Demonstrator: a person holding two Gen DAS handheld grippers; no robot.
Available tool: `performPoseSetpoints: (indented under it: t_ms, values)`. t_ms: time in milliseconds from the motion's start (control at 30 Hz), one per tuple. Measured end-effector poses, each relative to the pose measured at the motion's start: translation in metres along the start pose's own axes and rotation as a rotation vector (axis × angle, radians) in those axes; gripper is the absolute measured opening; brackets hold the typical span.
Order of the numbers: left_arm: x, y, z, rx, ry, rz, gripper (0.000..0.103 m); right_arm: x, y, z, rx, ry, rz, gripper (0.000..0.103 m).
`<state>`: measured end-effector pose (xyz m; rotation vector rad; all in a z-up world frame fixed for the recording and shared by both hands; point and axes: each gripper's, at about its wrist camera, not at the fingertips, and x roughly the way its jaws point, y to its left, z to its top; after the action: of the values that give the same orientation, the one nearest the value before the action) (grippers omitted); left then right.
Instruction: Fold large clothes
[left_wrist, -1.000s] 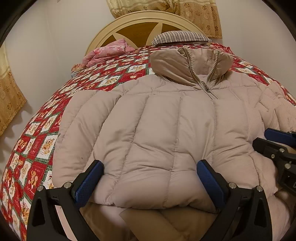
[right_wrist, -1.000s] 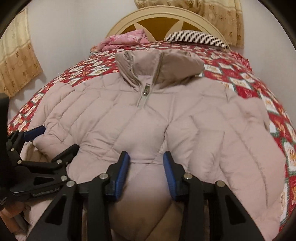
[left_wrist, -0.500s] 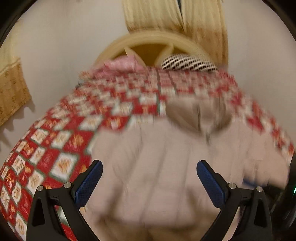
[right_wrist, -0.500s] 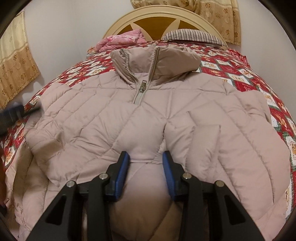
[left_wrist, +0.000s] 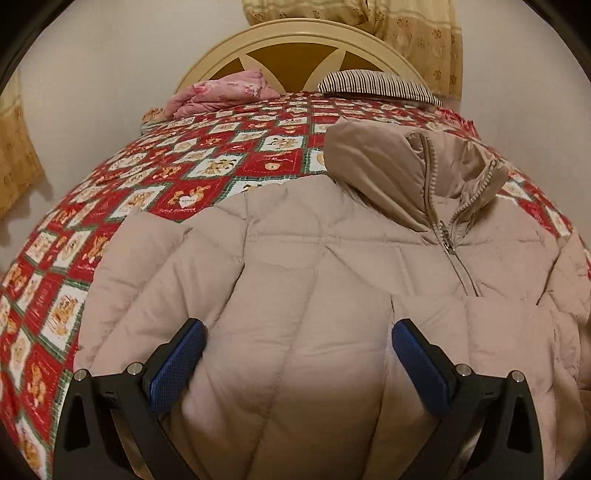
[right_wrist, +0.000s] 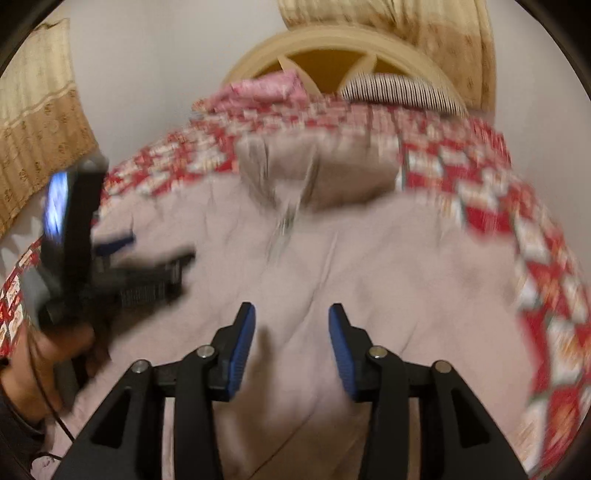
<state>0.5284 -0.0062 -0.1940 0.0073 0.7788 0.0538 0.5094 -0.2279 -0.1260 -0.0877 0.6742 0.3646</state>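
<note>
A large beige quilted down jacket (left_wrist: 314, 266) lies front up on the bed, collar (left_wrist: 406, 166) toward the headboard, zip half shut. My left gripper (left_wrist: 297, 350) is open, jaws wide apart, low over the jacket's left half. In the blurred right wrist view the jacket (right_wrist: 369, 258) fills the middle. My right gripper (right_wrist: 291, 339) is open a moderate way above it and holds nothing. The left gripper (right_wrist: 110, 266) shows at the left edge of that view in a hand.
The bed carries a red patchwork quilt (left_wrist: 147, 192). A pink bundle (left_wrist: 221, 92) and a striped pillow (left_wrist: 376, 85) lie by the cream headboard (left_wrist: 295, 40). Yellow curtains (left_wrist: 406, 26) hang behind; a wall stands at the left.
Both grippers have swung up from the hem. The left gripper moved leftward and settled over the jacket's left half. The right view is now blurred from motion and has risen.
</note>
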Motion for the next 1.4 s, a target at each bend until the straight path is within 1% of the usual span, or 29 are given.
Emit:
performPoseSetpoints:
  t_ms: [33, 100, 133, 167, 200, 267, 367, 467, 533, 667, 767, 800, 833, 867, 900, 933, 1000, 1033, 1100, 1167, 1267, 1367, 1400]
  values:
    - [-0.001, 0.0, 0.0, -0.004, -0.006, -0.004, 0.102, -0.002, -0.003, 0.016, -0.024, -0.018, -0.008, 0.066]
    - [-0.002, 0.002, -0.002, -0.012, -0.013, -0.015, 0.102, 0.002, -0.011, 0.055, -0.084, -0.072, -0.061, 0.081]
    - [-0.003, 0.003, -0.002, -0.019, -0.016, -0.023, 0.102, 0.007, -0.015, 0.077, -0.117, -0.103, -0.081, 0.084]
    - [-0.004, 0.004, -0.002, -0.024, -0.018, -0.029, 0.102, 0.014, -0.018, 0.091, -0.13, -0.106, -0.082, 0.086]
    - [-0.004, 0.005, -0.002, -0.028, -0.019, -0.035, 0.102, 0.028, -0.023, 0.114, -0.138, -0.079, -0.079, 0.089]
    - [-0.004, 0.008, -0.001, -0.04, -0.023, -0.049, 0.102, 0.054, -0.026, 0.143, -0.177, -0.05, -0.079, 0.089]
    - [-0.002, 0.011, 0.0, -0.05, -0.026, -0.064, 0.102, 0.091, -0.023, 0.167, -0.242, 0.019, -0.083, 0.089]
    - [-0.003, 0.011, 0.0, -0.057, -0.035, -0.071, 0.102, 0.128, -0.021, 0.183, -0.278, 0.079, -0.029, 0.089]
    - [-0.003, 0.012, -0.001, -0.059, -0.035, -0.076, 0.102, 0.143, -0.02, 0.188, -0.285, 0.102, -0.005, 0.089]
    - [-0.003, 0.015, -0.001, -0.071, -0.038, -0.095, 0.102, 0.18, -0.015, 0.19, -0.338, 0.213, 0.061, 0.089]
    - [-0.003, 0.016, -0.001, -0.075, -0.038, -0.102, 0.102, 0.191, -0.015, 0.185, -0.383, 0.275, 0.074, 0.089]
    - [-0.003, 0.016, -0.001, -0.077, -0.038, -0.104, 0.102, 0.194, -0.015, 0.182, -0.387, 0.291, 0.096, 0.088]
    - [-0.003, 0.016, -0.001, -0.078, -0.038, -0.106, 0.102, 0.194, -0.015, 0.179, -0.396, 0.296, 0.104, 0.075]
    - [-0.003, 0.016, -0.002, -0.08, -0.038, -0.108, 0.102, 0.194, -0.012, 0.173, -0.416, 0.302, 0.1, 0.065]
    - [-0.003, 0.016, -0.002, -0.081, -0.038, -0.109, 0.102, 0.193, -0.012, 0.17, -0.424, 0.314, 0.096, 0.041]
    - [-0.003, 0.017, -0.002, -0.082, -0.038, -0.11, 0.102, 0.192, -0.01, 0.165, -0.44, 0.319, 0.087, 0.025]
    - [-0.004, 0.016, -0.002, -0.083, -0.039, -0.11, 0.102, 0.176, 0.0, 0.153, -0.495, 0.269, 0.067, 0.018]
    - [-0.004, 0.017, -0.002, -0.084, -0.039, -0.111, 0.102, 0.165, 0.004, 0.146, -0.497, 0.244, 0.062, 0.015]
    - [-0.004, 0.017, -0.003, -0.085, -0.039, -0.112, 0.102, 0.148, 0.009, 0.135, -0.506, 0.198, 0.036, 0.013]
    - [-0.005, 0.018, -0.003, -0.09, -0.042, -0.117, 0.102, 0.133, 0.015, 0.115, -0.537, 0.143, -0.03, 0.012]
    - [-0.01, 0.023, -0.004, -0.117, -0.057, -0.136, 0.102, 0.133, 0.02, 0.087, -0.566, 0.098, -0.112, 0.01]
    - [-0.024, 0.039, 0.002, -0.183, -0.052, -0.167, 0.102, 0.142, 0.022, 0.061, -0.558, 0.086, -0.149, 0.01]
    - [-0.035, 0.046, 0.011, -0.197, -0.079, -0.184, 0.102, 0.143, 0.024, 0.055, -0.57, 0.072, -0.163, 0.01]
